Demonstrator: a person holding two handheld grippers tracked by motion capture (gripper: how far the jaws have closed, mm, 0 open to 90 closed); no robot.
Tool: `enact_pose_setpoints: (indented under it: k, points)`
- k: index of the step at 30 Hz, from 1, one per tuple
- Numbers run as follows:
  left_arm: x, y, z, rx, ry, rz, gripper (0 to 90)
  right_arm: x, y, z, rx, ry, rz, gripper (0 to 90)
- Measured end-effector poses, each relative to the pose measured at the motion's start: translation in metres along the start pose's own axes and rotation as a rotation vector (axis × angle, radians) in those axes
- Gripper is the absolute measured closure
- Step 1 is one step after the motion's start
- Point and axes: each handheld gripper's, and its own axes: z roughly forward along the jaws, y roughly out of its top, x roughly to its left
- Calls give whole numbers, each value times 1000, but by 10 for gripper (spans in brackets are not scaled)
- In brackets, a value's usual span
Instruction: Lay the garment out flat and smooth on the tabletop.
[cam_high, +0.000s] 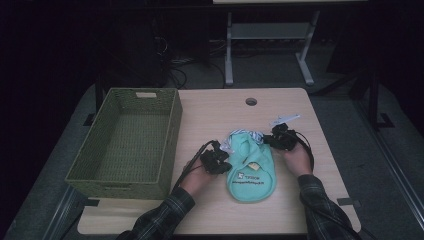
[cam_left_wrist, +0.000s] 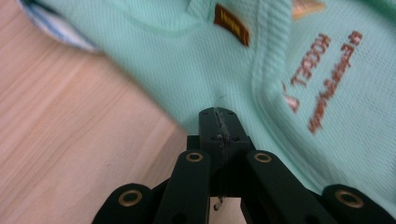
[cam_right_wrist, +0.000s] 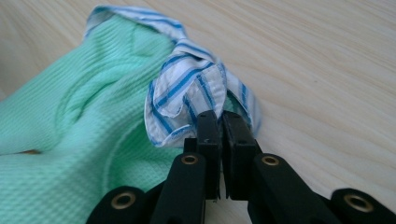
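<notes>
we find a small mint-green garment (cam_high: 250, 170) lying on the tabletop (cam_high: 210, 112), just to the right of the woven basket (cam_high: 127, 142), which serves as our landmark; the garment sits apart from the basket, not touching it. the left gripper (cam_high: 222, 162) sits between the basket and the garment, at the garment's near-left edge; in the left gripper view its jaws are closed, pinching a fold of the green knit (cam_left_wrist: 219, 100). the right gripper (cam_high: 267, 140) is on the garment's far side from the basket; in the right gripper view its jaws stand closed on the blue-striped white trim (cam_right_wrist: 187, 88) at the garment's upper end, with only a thin slit between them

we judge the step in hand to be the double pinch before lifting or folding: both grips look taken and the cloth rests flat on the tabletop. the basket holds nothing we can see

the next move, in our judgement, calls for both hands rising together, keeping the cloth taut between the grips, then travelling towards the basket. the right grip is on thin trim and could slip
</notes>
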Motion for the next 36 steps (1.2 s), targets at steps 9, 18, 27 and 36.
enact_pose_setpoints:
  k: [9, 18, 27, 36]
  points:
    - [-7, 10, -4, -66, -31, -2, 728, 0, -1, 1, -1, 20, 0, 860]
    - [-17, 14, 15, -28, -48, 38, 707, 2, 1, 3, 5, 22, 8, 860]
    - [-23, 14, 1, -23, -20, 74, 899, 1, 0, 3, 8, 17, -2, 860]
    - [-12, -8, -15, 17, 6, 43, 900, -6, -3, 0, 19, -15, 0, 860]
